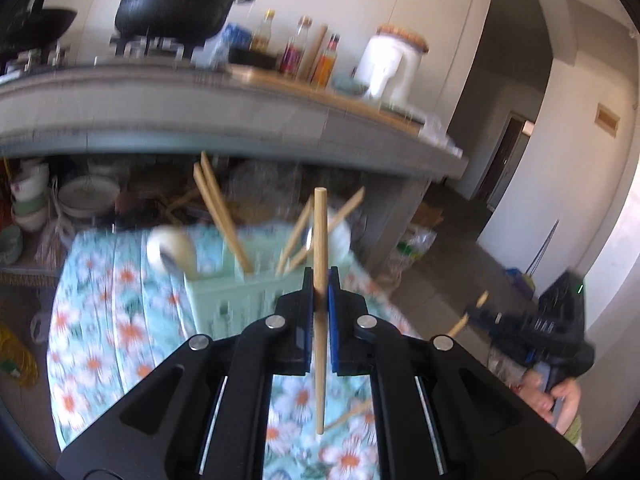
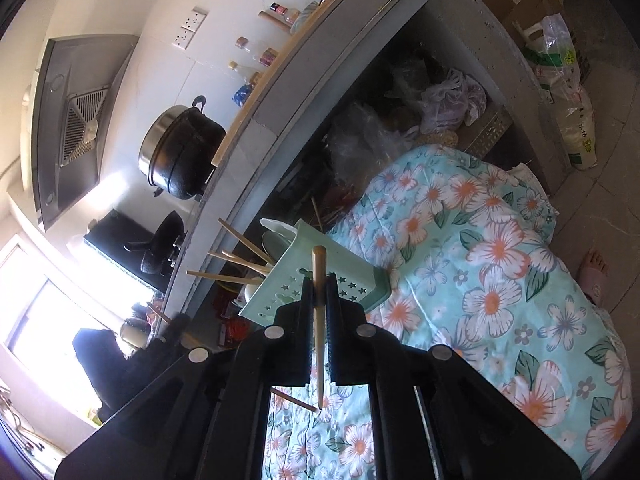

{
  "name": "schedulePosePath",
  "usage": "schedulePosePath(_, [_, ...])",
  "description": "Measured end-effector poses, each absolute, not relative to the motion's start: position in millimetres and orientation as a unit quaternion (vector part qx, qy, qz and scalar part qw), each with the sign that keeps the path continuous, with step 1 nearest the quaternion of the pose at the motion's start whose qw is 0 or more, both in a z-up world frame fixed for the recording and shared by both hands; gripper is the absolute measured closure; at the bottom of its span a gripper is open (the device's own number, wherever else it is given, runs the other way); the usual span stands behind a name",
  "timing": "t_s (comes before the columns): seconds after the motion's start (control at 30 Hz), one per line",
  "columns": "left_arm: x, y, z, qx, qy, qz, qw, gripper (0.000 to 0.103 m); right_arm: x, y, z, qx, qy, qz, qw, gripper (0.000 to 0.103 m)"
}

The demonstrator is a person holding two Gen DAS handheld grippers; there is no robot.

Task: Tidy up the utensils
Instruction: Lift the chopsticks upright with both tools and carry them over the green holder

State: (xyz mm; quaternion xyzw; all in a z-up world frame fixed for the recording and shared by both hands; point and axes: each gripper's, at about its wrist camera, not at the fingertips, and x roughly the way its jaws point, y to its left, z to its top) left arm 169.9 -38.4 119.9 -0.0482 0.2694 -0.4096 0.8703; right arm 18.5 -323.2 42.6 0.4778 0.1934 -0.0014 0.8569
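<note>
My left gripper (image 1: 320, 276) is shut on a wooden chopstick (image 1: 320, 220), held near upright above the floral tablecloth (image 1: 108, 300). Just beyond stands a pale green utensil holder (image 1: 240, 300) with several chopsticks (image 1: 222, 208) and a white spoon (image 1: 172, 248) in it. My right gripper (image 2: 319, 280) is shut on another chopstick (image 2: 319, 264), close in front of the same holder (image 2: 288, 292). From the left wrist view the right gripper (image 1: 476, 312) shows at the right with its stick. One loose chopstick (image 2: 294, 400) lies on the cloth below the grippers.
A grey kitchen counter (image 1: 240, 120) runs behind the table, bearing a black pot (image 1: 176, 4), bottles (image 1: 294, 48) and a white jug (image 1: 388, 64). Bowls (image 1: 28, 200) are stacked beneath it. Bags (image 2: 560, 80) sit on the floor, and a person's slippered foot (image 2: 596, 276) is beside the table.
</note>
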Motion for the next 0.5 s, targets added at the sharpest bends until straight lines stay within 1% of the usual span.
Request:
schedulePosePath(0.17, [172.0, -33.8, 169.0, -0.064, 0.194, -0.417, 0.886, 0.098, 15.9, -327.0, 42.3, 0.479, 0.192, -0.009, 0.857, 0.097])
schedulePosePath(0.33, [174.2, -31.5, 203.9, -0.075, 0.125, -0.395, 0.907, 0.098, 14.6, -328.3, 42.7, 0.479, 0.192, -0.014, 0.857, 0.097])
schedulePosePath(0.5, [191.0, -32.5, 220.1, -0.112, 0.101, -0.390, 0.908, 0.098, 16.7, -329.5, 41.1, 0.480, 0.196, -0.016, 0.855, 0.097])
